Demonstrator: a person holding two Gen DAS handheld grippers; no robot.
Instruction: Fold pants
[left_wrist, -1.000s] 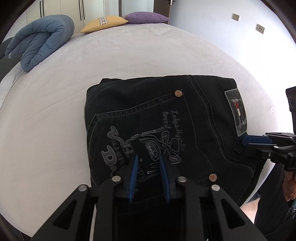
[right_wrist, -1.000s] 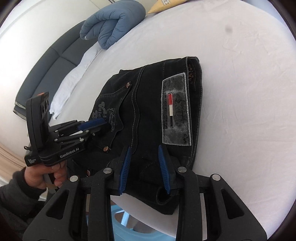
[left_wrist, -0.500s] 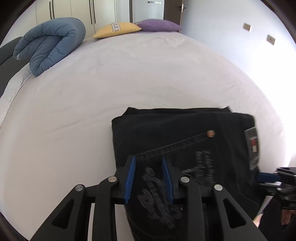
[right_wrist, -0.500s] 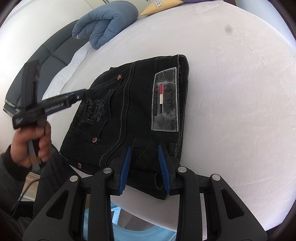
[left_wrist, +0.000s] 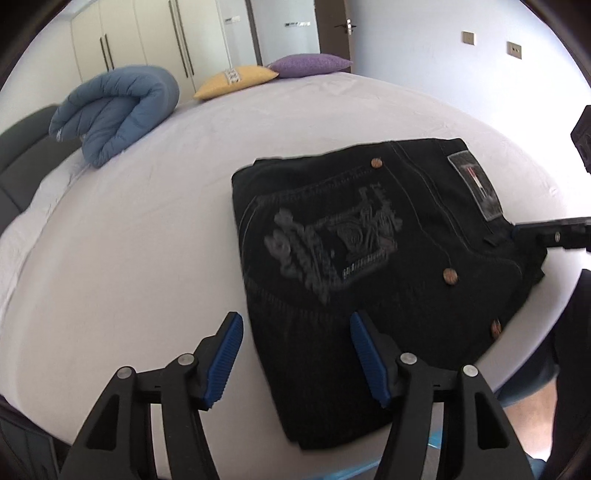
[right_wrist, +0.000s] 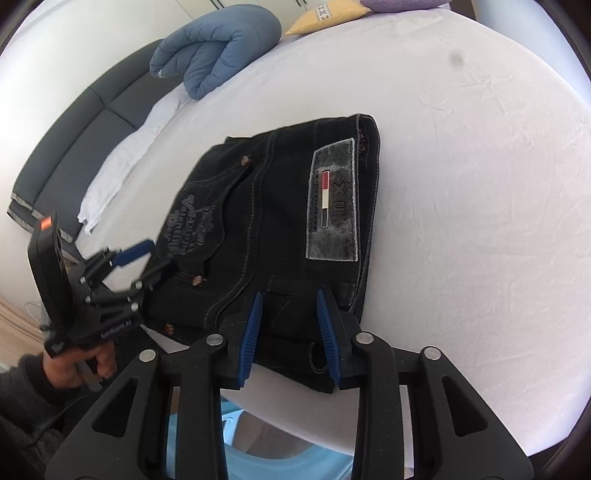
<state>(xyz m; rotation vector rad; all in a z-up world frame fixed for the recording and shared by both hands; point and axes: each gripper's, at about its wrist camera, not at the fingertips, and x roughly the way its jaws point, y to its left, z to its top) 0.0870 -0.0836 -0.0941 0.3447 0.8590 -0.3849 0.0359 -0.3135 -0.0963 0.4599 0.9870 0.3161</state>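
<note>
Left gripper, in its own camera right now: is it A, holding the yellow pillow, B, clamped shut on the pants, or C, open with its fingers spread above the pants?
C: the left gripper has its blue pads wide apart, with the folded pants lying flat on the bed beyond them.

Left claw gapes wide — right claw parted too, gripping nothing.

Pants: black denim, matt, pale stitching, coppery metal rivets; rough grey patch. Sheet: white cloth, smooth, faintly creased. Duvet: blue quilted fabric, matt. Left gripper: matt black plastic, ribbed blue pads, metal pins.
</note>
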